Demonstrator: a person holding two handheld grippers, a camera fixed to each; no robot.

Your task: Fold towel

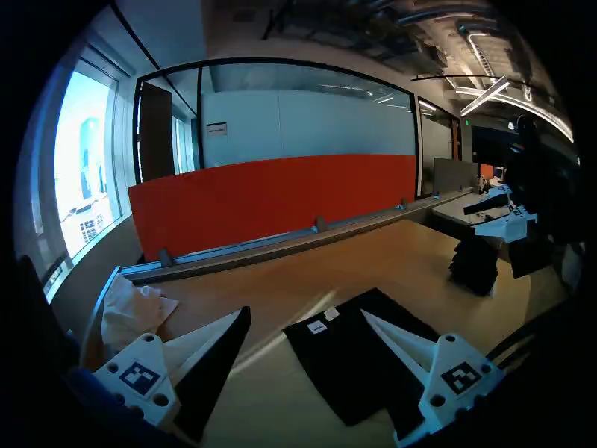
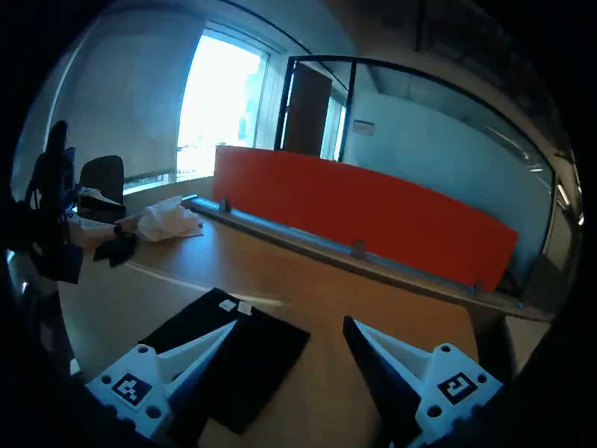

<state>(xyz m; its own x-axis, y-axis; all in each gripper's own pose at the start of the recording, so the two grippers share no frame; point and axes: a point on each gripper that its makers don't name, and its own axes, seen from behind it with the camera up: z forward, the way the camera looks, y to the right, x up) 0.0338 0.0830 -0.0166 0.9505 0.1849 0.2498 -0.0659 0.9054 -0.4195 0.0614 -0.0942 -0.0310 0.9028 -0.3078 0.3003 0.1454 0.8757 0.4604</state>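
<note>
Nearest in the left gripper view, the left gripper (image 1: 304, 311) stands released, its white-and-black fingers spread wide with nothing between them. Its left finger is over the bare light-brown wooden table (image 1: 313, 276) and its right finger crosses the near right part of the black rectangular towel (image 1: 343, 358). Whether that finger touches the cloth cannot be told. In the right gripper view, the right gripper (image 2: 291, 322) is likewise released and holds nothing. Its left finger overlaps the towel and its right finger is over bare wood.

The towel lies flat on the near part of the table, just ahead of both grippers. Its near edge is cut off behind the fingers. Two small white tags (image 2: 236, 306) sit at its far edge, their print too small to make out. A line down its middle may be a fold, though the dark cloth shows little.

Farther off, a crumpled white cloth (image 2: 168, 220) rests at the table's left end, well apart from the towel. In the left gripper view the right gripper shows far to the right, above a dark lump (image 1: 474, 265) too dim to identify. Behind it a person is lost in shadow.

Along the far edge runs a grey metal rail (image 1: 298, 240), then a long orange panel (image 1: 276, 198). A bright window (image 2: 220, 104) is washed out.
</note>
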